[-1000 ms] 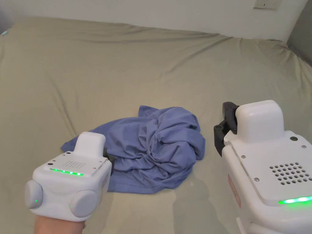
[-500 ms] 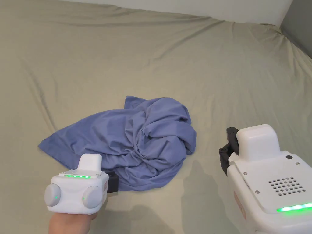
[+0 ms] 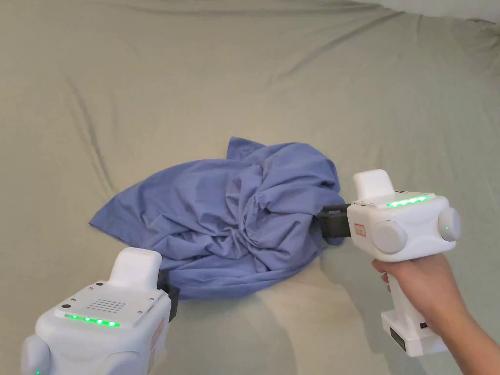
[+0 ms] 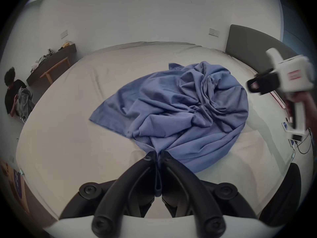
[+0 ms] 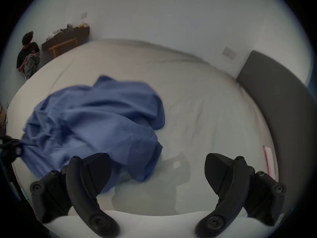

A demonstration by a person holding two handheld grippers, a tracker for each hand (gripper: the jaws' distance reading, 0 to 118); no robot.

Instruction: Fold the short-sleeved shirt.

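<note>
Head view: blue short-sleeved shirt [image 3: 234, 219], crumpled, on the bed [image 3: 146, 88]. Left hand-held gripper [image 3: 168, 293] at its near hem; right hand-held gripper [image 3: 328, 222] at its right edge.

Left gripper view: jaws pressed together, pinching the shirt [image 4: 180, 107] hem.

Right gripper view: jaws spread wide, nothing held; shirt [image 5: 89, 121] lies ahead-left, just beside the left jaw.

A wide bed [image 3: 146, 73] in a pale sheet, white wall [image 4: 154, 15] behind, grey headboard [image 5: 277, 94], perhaps padded.
</note>
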